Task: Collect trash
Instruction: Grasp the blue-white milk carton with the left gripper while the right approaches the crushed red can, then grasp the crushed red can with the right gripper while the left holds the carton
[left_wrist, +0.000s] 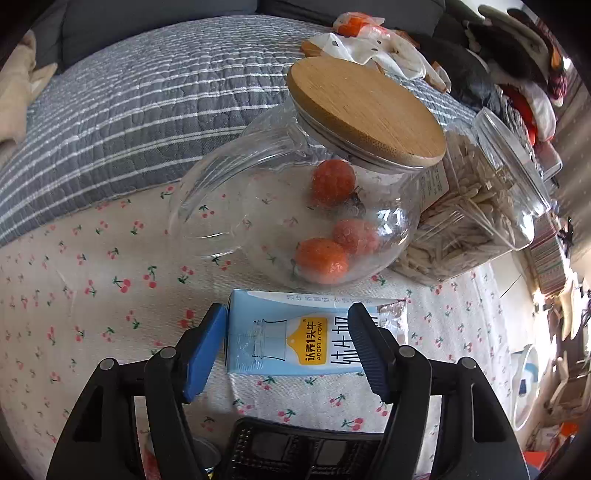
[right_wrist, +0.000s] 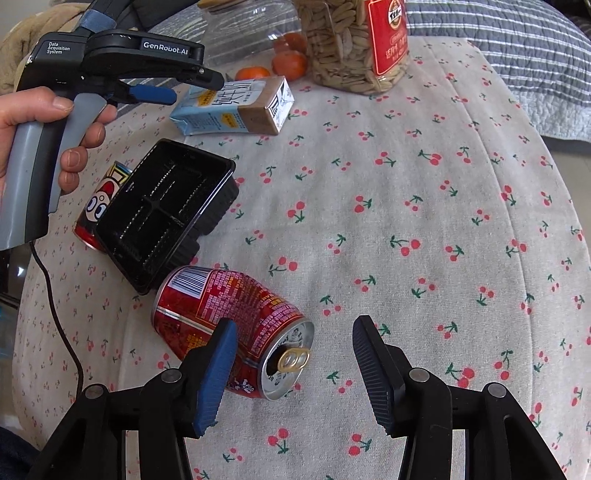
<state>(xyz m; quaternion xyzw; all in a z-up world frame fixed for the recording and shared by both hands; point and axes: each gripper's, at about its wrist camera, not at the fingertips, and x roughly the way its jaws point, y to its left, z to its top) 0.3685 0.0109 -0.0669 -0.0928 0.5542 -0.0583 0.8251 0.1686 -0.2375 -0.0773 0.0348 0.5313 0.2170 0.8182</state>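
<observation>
A light blue milk carton (left_wrist: 303, 336) lies flat on the cherry-print tablecloth. My left gripper (left_wrist: 288, 325) is open, its fingers on either side of the carton, not closed on it. The carton also shows in the right wrist view (right_wrist: 236, 107) with the left gripper (right_wrist: 155, 92) over it. My right gripper (right_wrist: 291, 354) is open above a dented red drink can (right_wrist: 229, 321) lying on its side; the can sits between the left finger and the gap. A black plastic tray (right_wrist: 166, 214) leans on a second red can (right_wrist: 99, 203).
A glass jar with a wooden lid (left_wrist: 365, 110) holding oranges stands just behind the carton. A jar of seeds (right_wrist: 351, 44) stands beside it. A grey striped quilt (left_wrist: 129, 110) lies beyond the cloth. Clutter lies far right.
</observation>
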